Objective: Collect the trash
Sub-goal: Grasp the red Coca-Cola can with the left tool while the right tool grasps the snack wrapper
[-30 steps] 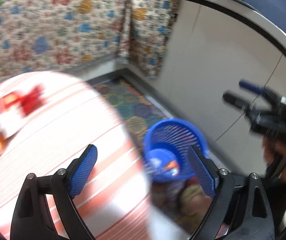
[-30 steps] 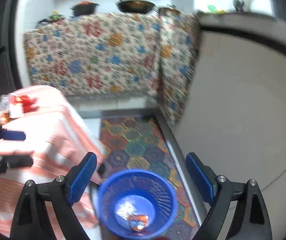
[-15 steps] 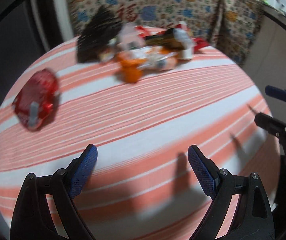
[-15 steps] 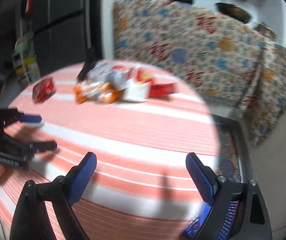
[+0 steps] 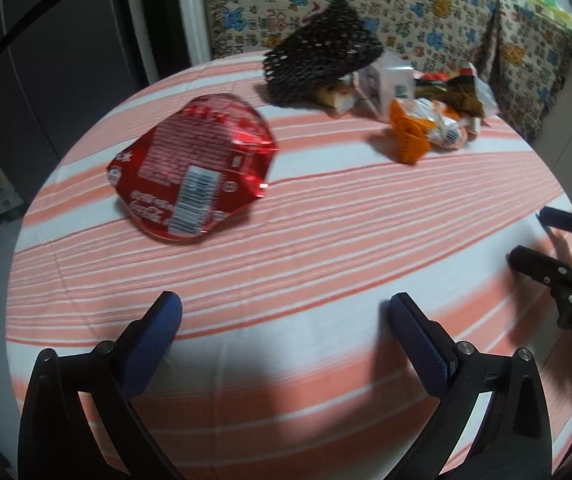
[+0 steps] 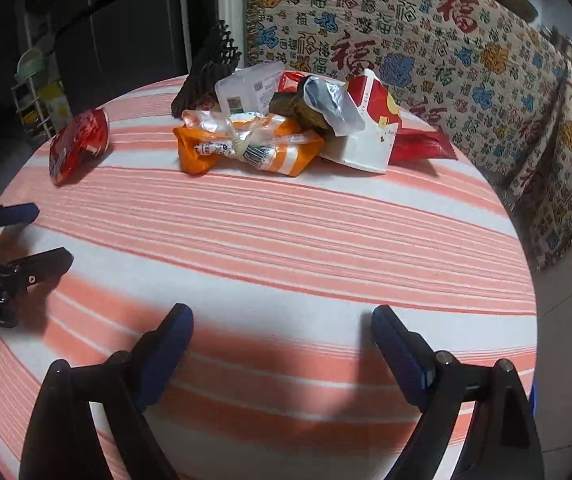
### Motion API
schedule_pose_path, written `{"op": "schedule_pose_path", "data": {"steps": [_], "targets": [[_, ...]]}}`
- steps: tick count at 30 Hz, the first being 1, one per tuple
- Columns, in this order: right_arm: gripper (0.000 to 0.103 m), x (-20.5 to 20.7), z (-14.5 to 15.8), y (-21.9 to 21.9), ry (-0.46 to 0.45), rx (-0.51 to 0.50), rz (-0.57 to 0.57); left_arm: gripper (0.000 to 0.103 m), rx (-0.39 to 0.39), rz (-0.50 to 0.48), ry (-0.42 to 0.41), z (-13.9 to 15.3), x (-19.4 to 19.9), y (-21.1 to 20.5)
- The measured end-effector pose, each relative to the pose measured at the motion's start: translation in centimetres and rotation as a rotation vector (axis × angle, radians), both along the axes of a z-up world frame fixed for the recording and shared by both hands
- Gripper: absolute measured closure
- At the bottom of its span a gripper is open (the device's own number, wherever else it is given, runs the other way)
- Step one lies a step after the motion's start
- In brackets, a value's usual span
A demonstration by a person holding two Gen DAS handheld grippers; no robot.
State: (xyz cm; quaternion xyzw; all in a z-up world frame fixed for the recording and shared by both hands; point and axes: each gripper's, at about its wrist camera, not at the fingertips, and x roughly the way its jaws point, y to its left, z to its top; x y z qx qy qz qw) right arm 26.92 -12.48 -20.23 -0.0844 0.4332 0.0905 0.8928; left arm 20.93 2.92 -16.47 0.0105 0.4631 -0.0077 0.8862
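On the round table with a red-striped cloth (image 5: 325, 220) lies a red foil lid (image 5: 192, 172), alone at the left (image 6: 78, 144). Further back sits a heap of trash: a black mesh net (image 5: 321, 56), an orange wrapper (image 6: 246, 144), a clear plastic box (image 6: 250, 88), a white and red carton (image 6: 365, 128) and a red packet (image 6: 421, 146). My left gripper (image 5: 284, 304) hovers over the near cloth; its jaws are opening with nothing between them. My right gripper (image 6: 282, 314) stands open and empty to its right (image 5: 529, 236).
A cloth with a coloured pattern (image 6: 445, 40) hangs behind the table. Dark tall cabinets (image 5: 66, 40) and a small wire shelf (image 6: 34, 92) stand at the back left. The pale floor (image 6: 565, 320) shows past the table's right edge.
Both views swung from the blue basket on the floor to the table top, then moved closer to the trash. The left jaws stand slightly wider.
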Motion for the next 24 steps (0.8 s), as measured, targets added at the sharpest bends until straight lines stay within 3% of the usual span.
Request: {"op": "schedule_pose_path", "data": {"steps": [5,10,15,18,21,24], "targets": [[0.000,0.9,-0.4,0.4,0.012,0.020,-0.056,0.000,-0.001,0.037,-0.003,0.0,0.2,1.3],[0.000,2.1,-0.4,1.4,0.017,0.022,-0.097,0.000,-0.002,-0.044,-0.002,-0.1,0.0,1.9],[0.000,4.8,-0.3,4.1,0.030,0.037,-0.183,0.000,-0.011,-0.015,-0.005,-0.2,0.6,2.9],[0.000,6.2,0.1,5.9,0.022,0.141,-0.220,0.000,-0.008,-0.005,-0.005,-0.2,0.5,2.9],[0.000,7.8,0.3,7.8,0.005,0.175,-0.291,0.000,-0.012,-0.002,-0.006,-0.2,0.6,2.9],[0.001,9.1,-0.3,7.6,0.004,0.143,-0.411,0.000,-0.013,-0.002,-0.006,-0.2,0.6,2.9]]}}
